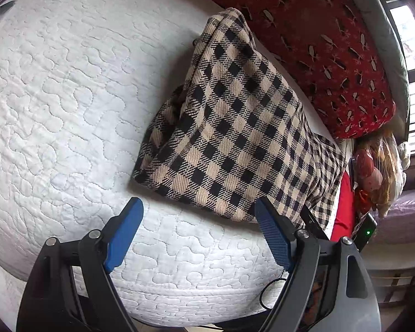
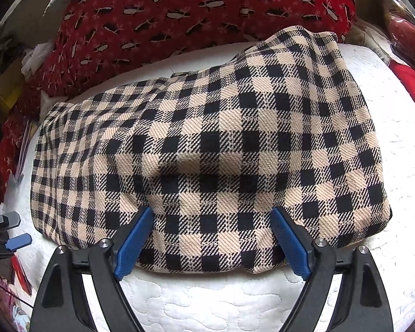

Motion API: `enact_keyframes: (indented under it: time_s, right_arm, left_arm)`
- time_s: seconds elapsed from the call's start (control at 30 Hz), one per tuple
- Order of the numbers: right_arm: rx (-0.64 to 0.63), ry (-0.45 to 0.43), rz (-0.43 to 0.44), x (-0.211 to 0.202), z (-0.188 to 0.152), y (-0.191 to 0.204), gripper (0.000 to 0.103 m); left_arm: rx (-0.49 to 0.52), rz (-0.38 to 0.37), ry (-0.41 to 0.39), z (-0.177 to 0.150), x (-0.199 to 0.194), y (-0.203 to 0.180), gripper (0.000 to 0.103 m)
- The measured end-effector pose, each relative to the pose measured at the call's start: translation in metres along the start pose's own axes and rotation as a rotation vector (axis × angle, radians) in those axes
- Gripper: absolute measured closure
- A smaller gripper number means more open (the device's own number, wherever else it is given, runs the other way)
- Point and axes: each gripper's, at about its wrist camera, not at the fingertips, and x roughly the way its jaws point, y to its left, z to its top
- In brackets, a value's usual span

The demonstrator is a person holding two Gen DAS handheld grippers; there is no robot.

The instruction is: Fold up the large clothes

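The checked garment [image 2: 213, 149], black and beige, lay folded into a compact bundle on the white quilted mattress [image 1: 69, 96], its far edge against the red patterned blanket [image 2: 163, 8]. The left tongs [image 1: 198, 218] were released, blue fingers [image 1: 124, 235] spread wide over bare quilting, just beside the bundle's near edge and not touching it. The right tongs [image 2: 211, 238] were likewise released, fingers [image 2: 290, 243] apart over the bundle's near edge, gripping nothing. A red cloth [image 1: 344, 210] lay beyond the garment's right side.
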Motion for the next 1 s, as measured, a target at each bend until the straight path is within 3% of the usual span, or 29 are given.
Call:
enact_keyframes:
  time_s: [0.7,1.0]
  right_arm:
    - [-0.004,-0.007,-0.013,-0.002,-0.002,-0.002,0.013]
    - [-0.06,-0.094,-0.044,-0.018,-0.002,0.016,0.013]
  left_arm:
    - [-0.028,-0.012,0.013,0.005,0.003,0.006,0.02]
    - [-0.037,-0.021,0.008,0.014,-0.001,0.011,0.02]
